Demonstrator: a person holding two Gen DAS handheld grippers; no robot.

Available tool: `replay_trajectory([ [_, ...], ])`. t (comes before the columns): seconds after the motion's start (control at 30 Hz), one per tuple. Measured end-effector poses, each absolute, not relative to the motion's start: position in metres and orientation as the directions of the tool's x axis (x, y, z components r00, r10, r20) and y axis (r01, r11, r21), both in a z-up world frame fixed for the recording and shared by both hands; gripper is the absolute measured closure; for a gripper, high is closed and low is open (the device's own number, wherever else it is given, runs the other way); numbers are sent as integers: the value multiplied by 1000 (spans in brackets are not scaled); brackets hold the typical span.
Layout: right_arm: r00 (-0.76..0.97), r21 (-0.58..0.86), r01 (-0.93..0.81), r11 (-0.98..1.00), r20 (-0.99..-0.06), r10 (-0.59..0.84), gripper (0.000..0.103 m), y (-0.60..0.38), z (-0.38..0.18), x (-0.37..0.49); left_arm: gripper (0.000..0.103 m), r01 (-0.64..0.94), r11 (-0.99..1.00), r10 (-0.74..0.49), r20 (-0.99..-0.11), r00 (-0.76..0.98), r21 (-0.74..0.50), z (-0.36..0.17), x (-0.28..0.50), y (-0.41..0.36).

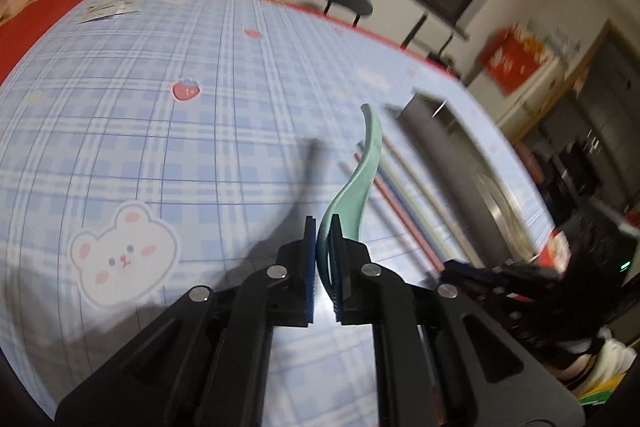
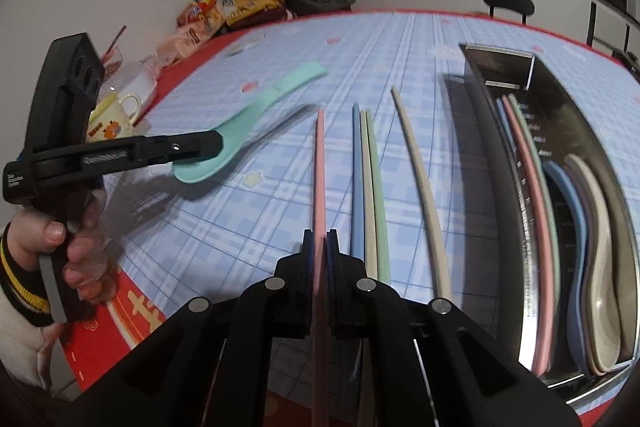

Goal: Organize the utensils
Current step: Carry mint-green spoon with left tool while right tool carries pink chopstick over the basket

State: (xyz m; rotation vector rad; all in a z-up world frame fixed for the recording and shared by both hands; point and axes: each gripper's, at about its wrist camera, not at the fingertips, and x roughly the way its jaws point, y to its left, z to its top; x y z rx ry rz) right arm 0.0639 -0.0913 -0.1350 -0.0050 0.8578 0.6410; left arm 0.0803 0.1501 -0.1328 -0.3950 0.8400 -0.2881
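Left fingers [image 1: 323, 227] clamp mint spoon [image 1: 352, 179] | right fingers [image 2: 320, 241] clamp pink chopstick [image 2: 319, 179] | writing illegible

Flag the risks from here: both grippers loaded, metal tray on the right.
1. The left gripper pinches only the bowl edge of the mint spoon, so it could pivot or slip.
2. The right gripper holds the pink chopstick near one end; its long free end may sweep the loose chopsticks beside it.
3. The metal tray already holds spoons and chopsticks, so insertion could jam.
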Motion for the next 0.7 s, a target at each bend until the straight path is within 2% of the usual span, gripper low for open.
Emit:
replay_trajectory([
  [0.3,493,323,-529,785,-635,594,97,-106,-129,64,93,-12,775,-405,-511,759,-632,-116,34,165],
  [0.7,499,486,-505,714,-510,700,97,-150,-118,71,93,-15,752,-409,-485,773,-659,-96,34,115],
])
